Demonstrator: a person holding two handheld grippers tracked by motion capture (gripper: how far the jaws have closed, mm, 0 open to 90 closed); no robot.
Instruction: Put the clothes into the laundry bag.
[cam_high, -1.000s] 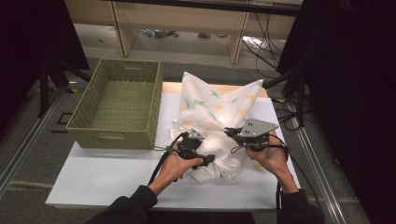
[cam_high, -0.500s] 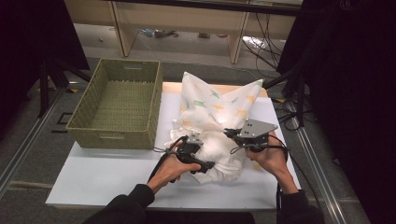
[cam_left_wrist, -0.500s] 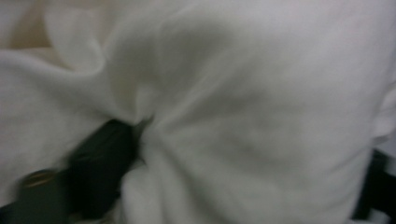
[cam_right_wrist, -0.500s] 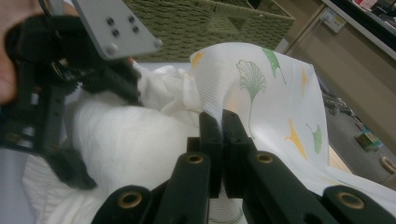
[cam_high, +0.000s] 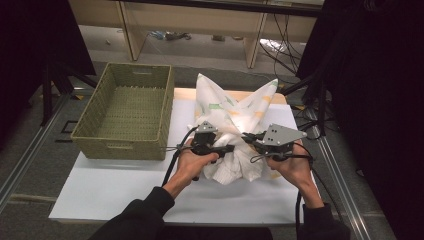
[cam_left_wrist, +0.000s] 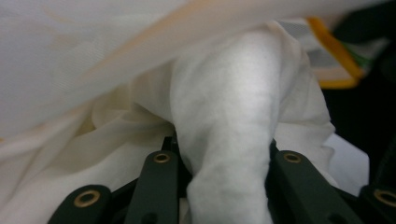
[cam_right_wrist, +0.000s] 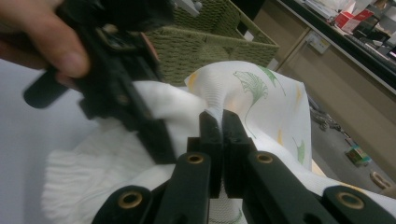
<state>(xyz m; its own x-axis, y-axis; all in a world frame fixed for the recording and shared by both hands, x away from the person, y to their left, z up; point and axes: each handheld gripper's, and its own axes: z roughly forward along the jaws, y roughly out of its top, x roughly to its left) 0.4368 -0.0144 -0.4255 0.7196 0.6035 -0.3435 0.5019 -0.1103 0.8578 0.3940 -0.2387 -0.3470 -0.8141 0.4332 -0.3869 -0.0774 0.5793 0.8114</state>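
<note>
At centre frame, your left gripper has just been closing on a thick fold of the white cloth; your right gripper clamps its printed edge.

Thick fold of white cloth bunched between the left claw jaws, which have just been closing, yellow-edged print at upper right

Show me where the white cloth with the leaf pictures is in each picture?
High view: the cloth is piled at the middle of the white table, between the left gripper and the right gripper.
Left gripper view: a thick fold of it runs up between the black jaws.
Right gripper view: it lies at the middle, pinched by the jaws.
Shared landmark: the green basket, in the high and right gripper views.
</note>
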